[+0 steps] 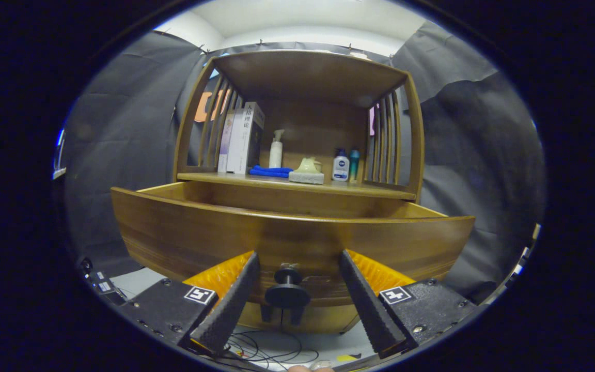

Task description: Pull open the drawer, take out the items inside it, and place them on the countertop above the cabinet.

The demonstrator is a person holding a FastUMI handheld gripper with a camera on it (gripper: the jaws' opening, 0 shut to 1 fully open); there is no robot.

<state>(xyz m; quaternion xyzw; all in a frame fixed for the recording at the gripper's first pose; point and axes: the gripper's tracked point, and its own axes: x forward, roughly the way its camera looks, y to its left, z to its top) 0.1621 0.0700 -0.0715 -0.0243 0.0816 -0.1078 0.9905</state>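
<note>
The gripper point(298, 261) sits low in the frame with its two fingers spread wide apart, closed on nothing; the dark round knob point(287, 293) of the drawer point(292, 243) stands in the gap between them, touching neither finger. The wooden drawer fills the middle of the frame and is pulled out toward the camera, its curved front panel just beyond the fingertips and its side walls running back to the cabinet point(297, 82). From this low angle the inside of the drawer is hidden, so what lies in it cannot be told. Above the drawer, in the centre of the frame, the countertop point(297, 183) of the cabinet carries a row of things under a wooden top shelf with slatted sides: upright books point(240, 137) at the left, a folded blue cloth point(270, 171) beside them, a white pump bottle point(276, 150) behind the cloth, a pale sponge-like block point(307, 175) with a light object on it in the middle, and a small white bottle point(340, 166) with a teal bottle point(354, 163) at the right. At the bottom of the frame, below the knob, loose cables point(271, 351) lie on a pale floor.
</note>
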